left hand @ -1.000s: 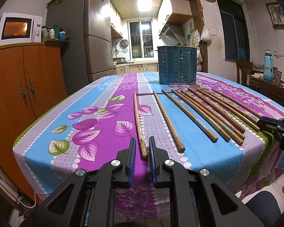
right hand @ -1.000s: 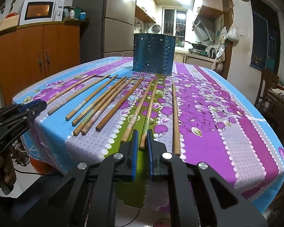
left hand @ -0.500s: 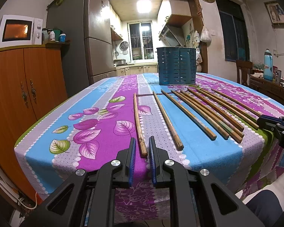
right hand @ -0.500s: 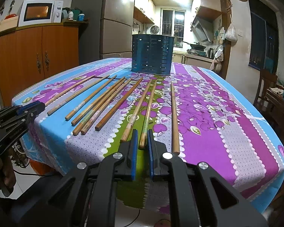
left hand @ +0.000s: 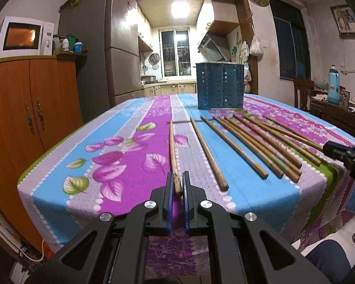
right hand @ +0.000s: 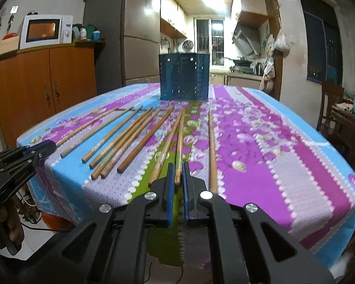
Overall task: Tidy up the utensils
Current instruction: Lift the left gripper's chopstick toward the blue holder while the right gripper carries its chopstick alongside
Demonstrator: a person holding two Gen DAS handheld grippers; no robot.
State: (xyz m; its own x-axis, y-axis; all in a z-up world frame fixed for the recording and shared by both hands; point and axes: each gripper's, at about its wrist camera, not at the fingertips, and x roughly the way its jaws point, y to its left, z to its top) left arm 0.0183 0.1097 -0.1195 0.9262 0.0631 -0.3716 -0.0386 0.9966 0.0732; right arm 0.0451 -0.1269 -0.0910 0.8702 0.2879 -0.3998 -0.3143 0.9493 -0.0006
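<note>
Both grippers clamped on a chopstick each at the near table edge

Big table under a striped purple, blue and green floral tablecloth [left hand: 120, 175], with a dark blue perforated utensil holder [left hand: 220, 85] upright at the far end. A row of brown wooden chopsticks [left hand: 246, 151] lies fanned across the cloth in front of it. The left gripper [left hand: 177, 184] has just squeezed its blue pads onto the near tip of the leftmost chopstick [left hand: 172, 146]; the right gripper [right hand: 176, 177] is pinched on the second-from-right chopstick [right hand: 180, 142].
</note>
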